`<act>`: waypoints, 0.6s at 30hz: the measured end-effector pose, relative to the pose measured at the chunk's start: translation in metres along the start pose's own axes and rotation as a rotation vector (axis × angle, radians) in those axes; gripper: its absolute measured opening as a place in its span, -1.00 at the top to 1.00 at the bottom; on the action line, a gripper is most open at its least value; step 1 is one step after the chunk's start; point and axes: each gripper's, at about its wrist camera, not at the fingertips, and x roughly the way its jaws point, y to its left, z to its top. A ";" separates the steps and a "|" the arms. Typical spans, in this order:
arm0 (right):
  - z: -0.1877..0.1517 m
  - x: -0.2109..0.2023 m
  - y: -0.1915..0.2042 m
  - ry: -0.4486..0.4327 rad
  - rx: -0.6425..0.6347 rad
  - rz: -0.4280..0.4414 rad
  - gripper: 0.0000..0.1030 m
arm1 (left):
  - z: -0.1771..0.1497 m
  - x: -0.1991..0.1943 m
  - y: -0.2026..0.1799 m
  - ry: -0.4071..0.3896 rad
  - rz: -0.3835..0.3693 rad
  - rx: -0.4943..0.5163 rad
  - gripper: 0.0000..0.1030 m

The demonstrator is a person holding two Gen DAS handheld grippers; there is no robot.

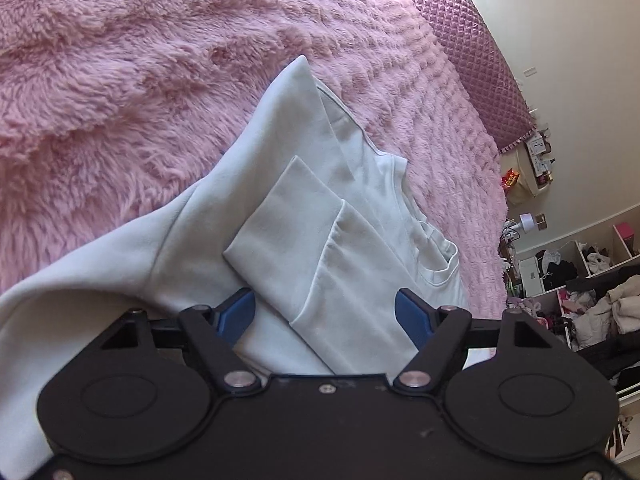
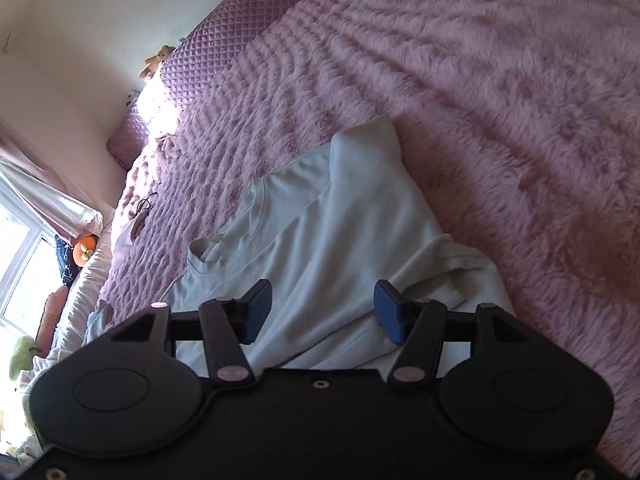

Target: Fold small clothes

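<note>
A pale, whitish long-sleeved top (image 1: 280, 216) lies on a fluffy pink blanket (image 1: 120, 80). One sleeve (image 1: 304, 240) is folded across its body, and the neckline (image 1: 440, 260) sits at the right. My left gripper (image 1: 325, 312) is open just above the folded sleeve, holding nothing. In the right wrist view the same top (image 2: 340, 220) lies with its neckline (image 2: 204, 252) at the left and a sleeve tip (image 2: 372, 136) pointing away. My right gripper (image 2: 322, 312) is open just above the top's body, holding nothing.
A purple quilted headboard (image 1: 472, 56) borders the bed and also shows in the right wrist view (image 2: 224, 36). Shelves with piled clothes (image 1: 600, 292) stand beyond the bed's edge. A window with curtains (image 2: 32, 216) and soft toys (image 2: 84, 252) are on the other side.
</note>
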 end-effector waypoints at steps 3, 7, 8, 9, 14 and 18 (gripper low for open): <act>-0.001 0.003 -0.015 0.003 0.042 -0.009 -0.12 | 0.004 0.010 0.002 -0.012 0.011 -0.029 -0.53; -0.001 0.009 -0.030 -0.001 0.142 0.001 -0.12 | 0.009 0.011 0.002 -0.059 0.038 -0.070 0.06; 0.000 0.010 -0.032 -0.007 0.166 0.005 -0.12 | 0.010 0.011 0.001 -0.061 0.042 -0.055 0.80; 0.001 0.011 -0.035 -0.015 0.189 0.009 -0.12 | 0.010 0.011 0.000 -0.058 0.041 -0.046 0.96; 0.006 0.013 -0.044 -0.043 0.286 0.019 -0.12 | 0.008 -0.035 -0.009 -0.214 -0.135 -0.002 0.95; 0.003 0.017 -0.045 -0.025 0.312 0.033 -0.12 | 0.001 -0.045 0.006 -0.214 -0.074 0.075 0.94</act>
